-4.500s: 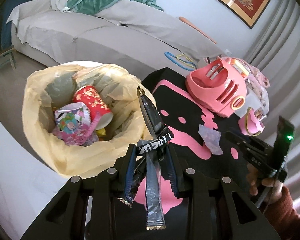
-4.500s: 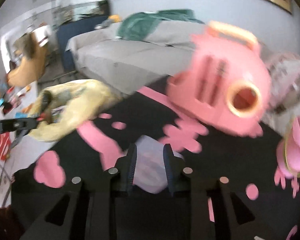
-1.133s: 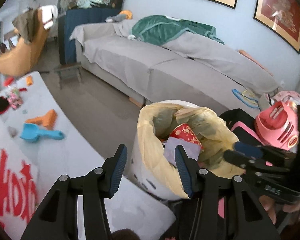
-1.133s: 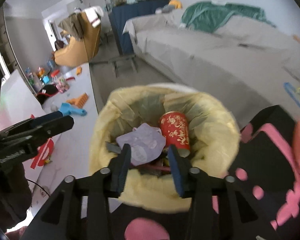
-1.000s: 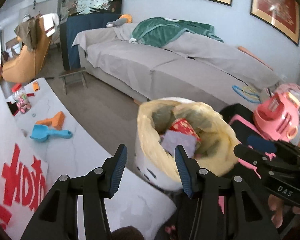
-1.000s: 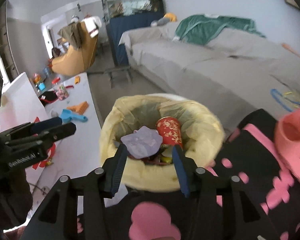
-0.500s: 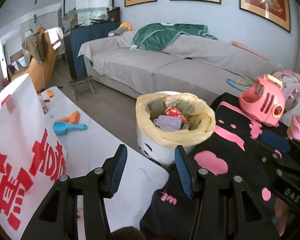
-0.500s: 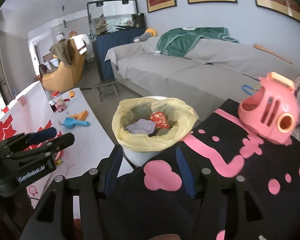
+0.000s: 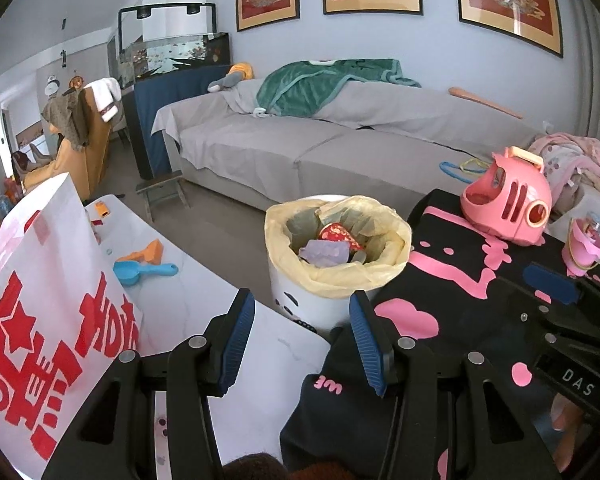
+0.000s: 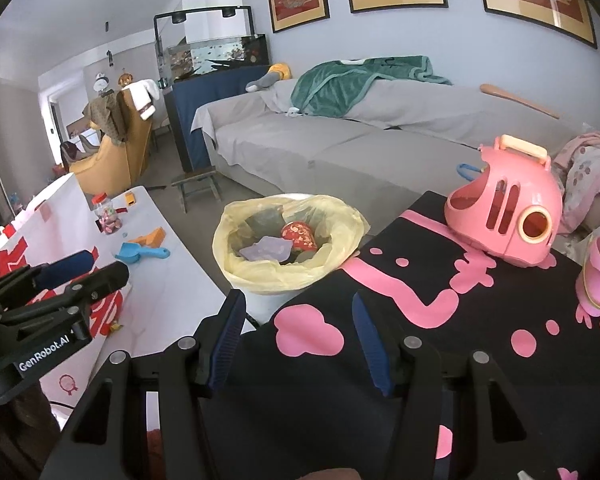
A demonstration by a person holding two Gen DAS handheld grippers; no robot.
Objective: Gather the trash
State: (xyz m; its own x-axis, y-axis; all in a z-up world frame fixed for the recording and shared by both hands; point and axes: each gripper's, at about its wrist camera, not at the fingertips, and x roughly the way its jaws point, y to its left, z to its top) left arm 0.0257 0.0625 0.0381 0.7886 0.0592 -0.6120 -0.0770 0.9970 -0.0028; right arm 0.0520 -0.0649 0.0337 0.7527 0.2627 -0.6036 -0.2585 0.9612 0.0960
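Both grippers are pulling back from the bin [image 10: 288, 248]; left gripper [image 9: 302, 338] and right gripper [image 10: 296, 340] are gaping, empty, right's jaws just widening; purple wrapper [image 10: 266, 249] is lying inside; we're judging it light, crinkly, pinchable at an edge

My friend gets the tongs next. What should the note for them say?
Left tongs: open, nothing in them.
Right tongs: open and empty; jaws have just been opening.
White trash bin with yellow bag stands between the white table and the black-and-pink cloth. Inside on top: a pale purple wrapper and a red paper cup.
Done: that trash is in the bin.
Left: no loose trash shows on the cloth. Check the white table; the blue scoop there looks like a toy, not trash.
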